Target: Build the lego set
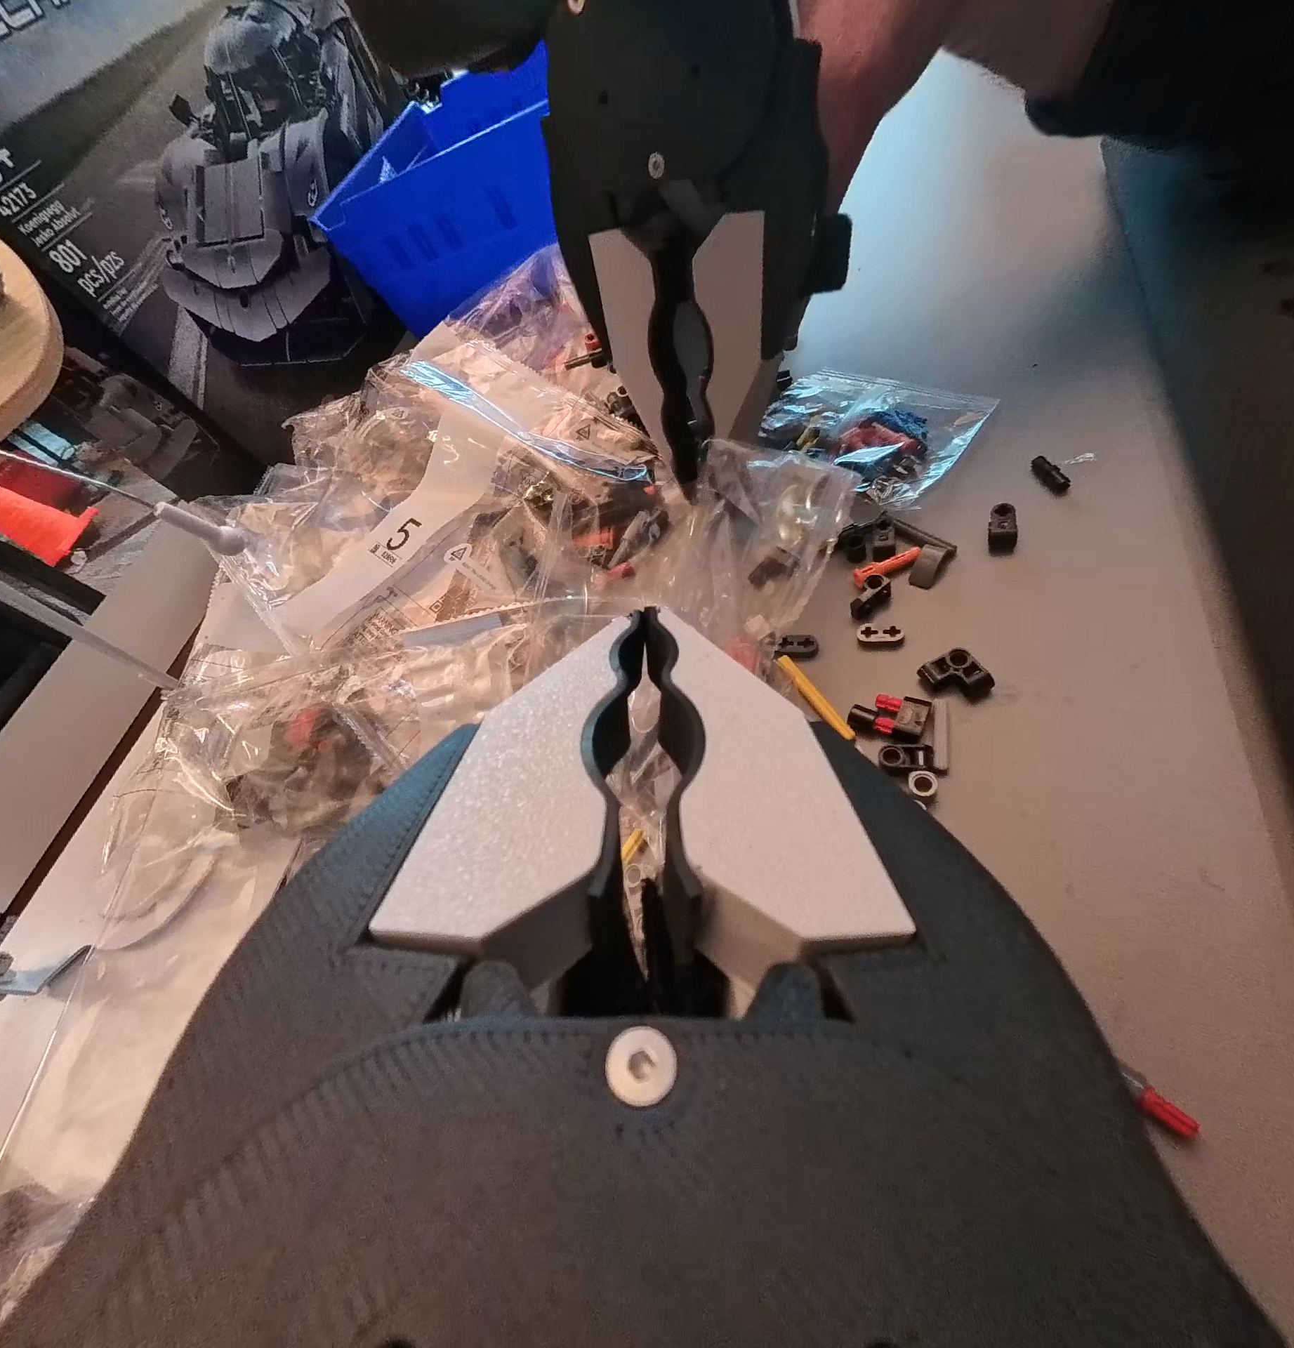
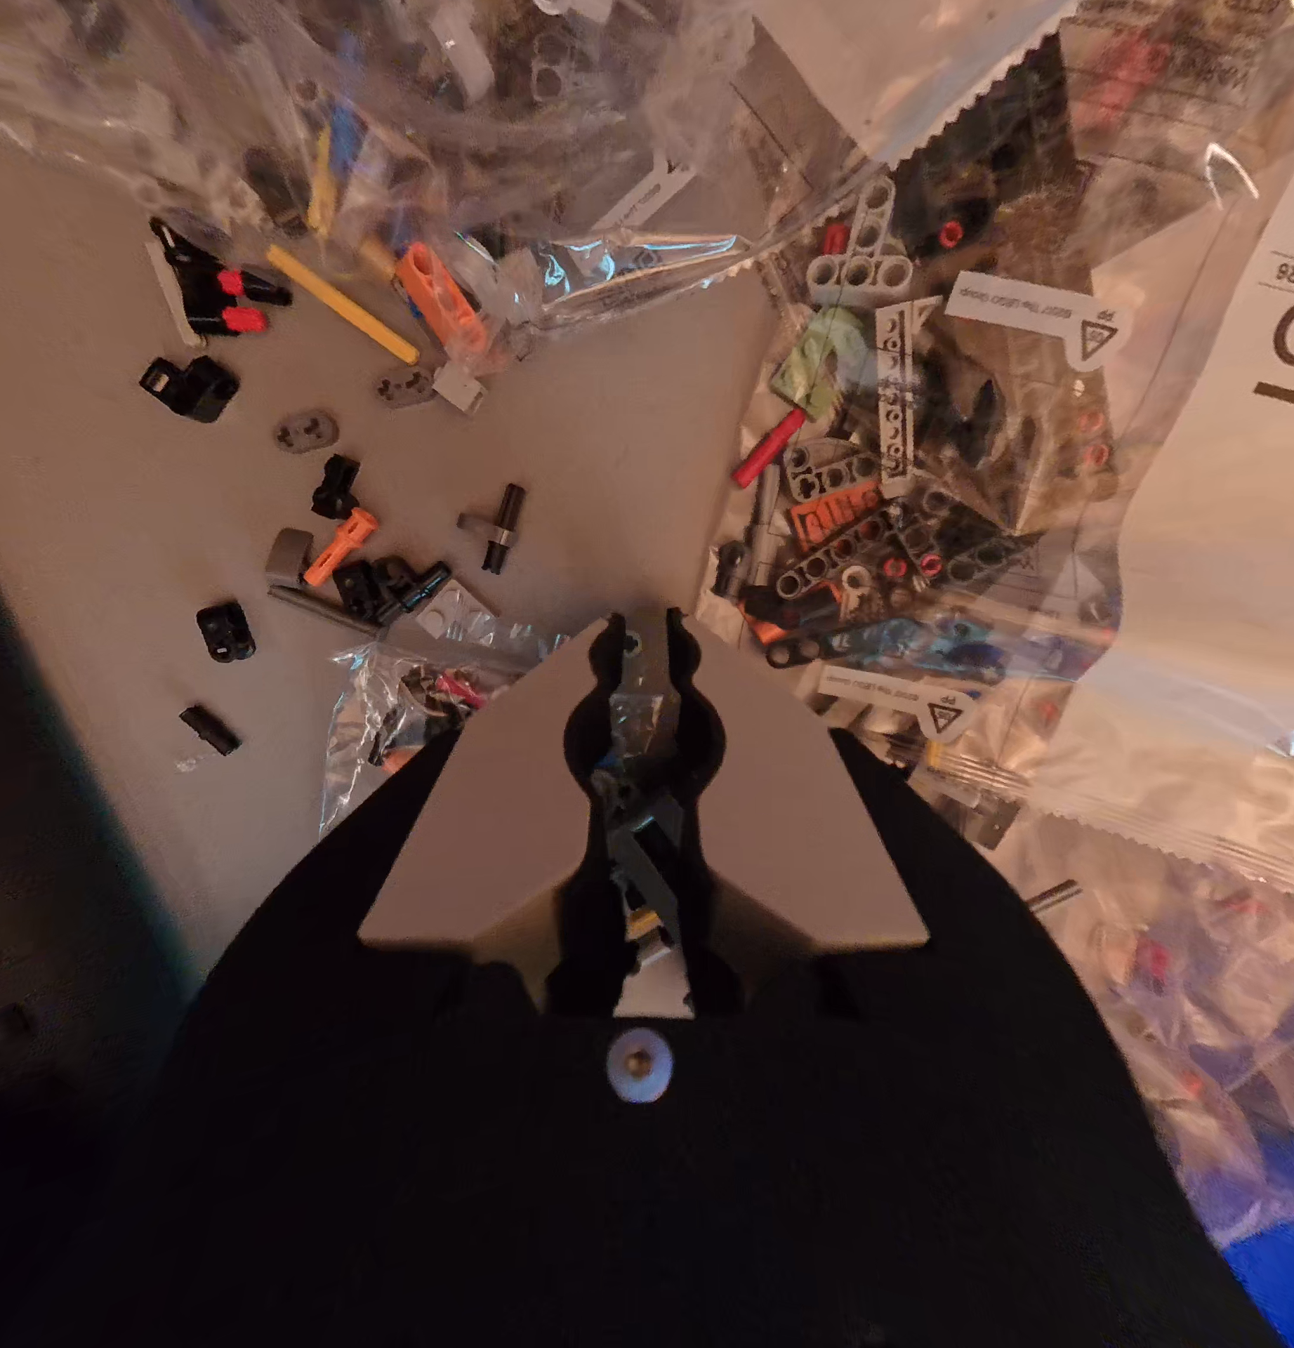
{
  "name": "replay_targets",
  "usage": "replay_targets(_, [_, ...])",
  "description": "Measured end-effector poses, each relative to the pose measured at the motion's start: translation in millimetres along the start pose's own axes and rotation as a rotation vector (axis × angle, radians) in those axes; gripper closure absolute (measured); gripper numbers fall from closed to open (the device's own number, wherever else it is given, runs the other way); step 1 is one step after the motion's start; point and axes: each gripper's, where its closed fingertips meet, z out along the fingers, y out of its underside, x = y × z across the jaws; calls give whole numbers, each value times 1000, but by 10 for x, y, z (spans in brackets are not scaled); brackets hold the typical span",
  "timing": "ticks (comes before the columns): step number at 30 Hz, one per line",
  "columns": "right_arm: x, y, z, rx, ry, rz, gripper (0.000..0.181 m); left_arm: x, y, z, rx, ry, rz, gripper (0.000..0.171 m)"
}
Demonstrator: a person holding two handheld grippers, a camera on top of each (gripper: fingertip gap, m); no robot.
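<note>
Clear plastic bags point(image 1: 439, 554) full of lego bits lie in a messy pile on the grey table point(image 1: 1030, 350), w/ a blue bin point(image 1: 447, 219) and the lego box point(image 1: 191, 219) behind. Left gripper point(image 1: 645, 618) is closed, tips together, right at the edge of the bags; can't tell if it pinches plastic. Right gripper point(image 2: 640, 620) points down at the pile w/ a small gap between its tips, nothing held. Loose pieces point(image 2: 323, 525) sit on the table beside the bags: black, grey, orange, plus a yellow stick point(image 2: 341, 303).
</note>
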Motion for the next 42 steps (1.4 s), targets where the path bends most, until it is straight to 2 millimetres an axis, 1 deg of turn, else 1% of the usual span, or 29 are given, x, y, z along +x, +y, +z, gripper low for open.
replay_targets(4, [-2,41,6,-9,-13,13,169,4,5,7,-2,2,0,171])
replay_targets(9, [-31,40,57,-22,-28,3,177,0,4,5,-1,0,-2,171])
replay_targets(13, [-37,20,52,-13,-30,-4,178,1,3,6,-1,1,0,171])
replay_targets(18, [-210,-124,6,50,-92,-57,178,-2,4,4,-1,1,-1,171])
replay_targets(22, [-338,-207,33,62,-127,-113,177,-1,8,8,-3,1,-1,171])
replay_targets(24, [-379,-268,29,81,-136,-132,178,-1,10,10,-3,1,-2,171])
replay_targets(26, [-415,-349,-20,125,-142,-147,177,-2,9,11,-3,1,-2,171])
replay_targets(29, [-416,-523,-170,232,-121,-167,178,0,9,12,-3,2,-2,171])
replay_targets(33, [-456,-854,-409,415,-75,-218,177,9,11,20,-4,6,-2,171])
replay_targets(34, [-459,-907,-427,437,-63,-223,177,9,12,21,-5,7,-3,171])
replay_targets(38, [-432,-1014,-401,464,-24,-234,177,10,17,24,-8,7,-2,171])
replay_targets(42, [-448,-1099,-462,513,-13,-242,178,6,13,22,-5,6,-4,171])
